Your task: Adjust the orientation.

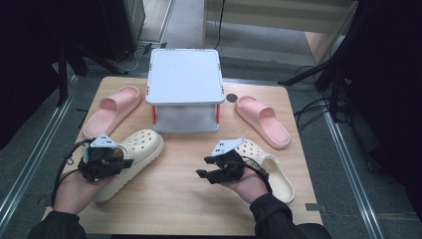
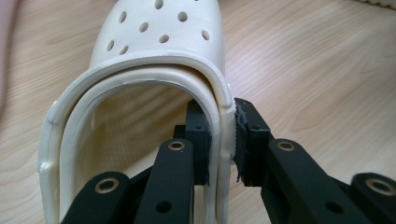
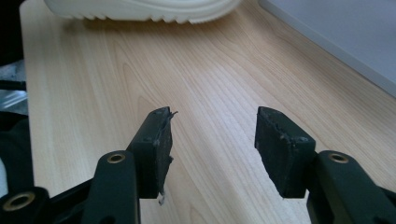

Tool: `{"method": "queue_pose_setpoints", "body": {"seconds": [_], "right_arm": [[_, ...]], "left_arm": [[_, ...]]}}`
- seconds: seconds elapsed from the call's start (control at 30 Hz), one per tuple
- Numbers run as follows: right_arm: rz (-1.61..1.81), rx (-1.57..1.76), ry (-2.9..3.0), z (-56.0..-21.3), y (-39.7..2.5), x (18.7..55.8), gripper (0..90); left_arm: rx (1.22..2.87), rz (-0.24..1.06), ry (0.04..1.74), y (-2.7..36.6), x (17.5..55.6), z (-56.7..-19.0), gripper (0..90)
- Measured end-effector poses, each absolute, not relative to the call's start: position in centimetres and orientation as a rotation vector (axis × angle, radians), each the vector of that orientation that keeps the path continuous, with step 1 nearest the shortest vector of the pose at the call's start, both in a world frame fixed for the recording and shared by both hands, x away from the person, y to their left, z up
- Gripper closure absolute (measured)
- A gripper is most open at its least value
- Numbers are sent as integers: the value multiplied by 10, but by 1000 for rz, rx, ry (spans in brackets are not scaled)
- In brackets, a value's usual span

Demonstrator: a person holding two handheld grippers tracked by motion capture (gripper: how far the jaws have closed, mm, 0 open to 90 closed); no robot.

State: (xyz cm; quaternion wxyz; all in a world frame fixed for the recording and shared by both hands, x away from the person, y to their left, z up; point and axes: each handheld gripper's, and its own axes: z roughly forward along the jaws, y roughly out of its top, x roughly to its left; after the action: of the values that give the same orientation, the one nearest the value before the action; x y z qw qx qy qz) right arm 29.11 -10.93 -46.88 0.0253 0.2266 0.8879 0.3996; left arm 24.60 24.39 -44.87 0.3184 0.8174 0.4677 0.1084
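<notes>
Clog (image 1: 130, 160) lying diagonal, toe toward far right, left gripper (image 1: 117, 162) clamping rim

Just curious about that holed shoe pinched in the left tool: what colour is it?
The clog is cream, off-white, with round holes across its toe; the left gripper view shows it best.

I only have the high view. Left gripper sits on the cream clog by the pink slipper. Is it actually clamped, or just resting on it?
Observer: Clamped. In the left gripper view the left gripper has one jaw inside and one outside the side wall of the cream clog, both pads pressed against it.
Operator: Where on the clog?
Observer: On the rim of the foot opening, on the side wall next to where the strap joins.
Operator: Right gripper holding anything?
Observer: No. The right gripper is open over bare table, nothing between its jaws.
</notes>
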Motion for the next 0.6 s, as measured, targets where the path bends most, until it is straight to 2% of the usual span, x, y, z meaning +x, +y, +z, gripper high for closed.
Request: {"method": "queue_pose_setpoints", "body": {"seconds": [0.27, 0.6], "right_arm": [[1266, 684, 2725, -467, -114, 288, 471], [1256, 736, 2687, -468, -124, 283, 470]], "left_arm": [[2191, 238, 1141, 200, 259, -448, 776], [2239, 156, 1048, 163, 269, -455, 775]]}}
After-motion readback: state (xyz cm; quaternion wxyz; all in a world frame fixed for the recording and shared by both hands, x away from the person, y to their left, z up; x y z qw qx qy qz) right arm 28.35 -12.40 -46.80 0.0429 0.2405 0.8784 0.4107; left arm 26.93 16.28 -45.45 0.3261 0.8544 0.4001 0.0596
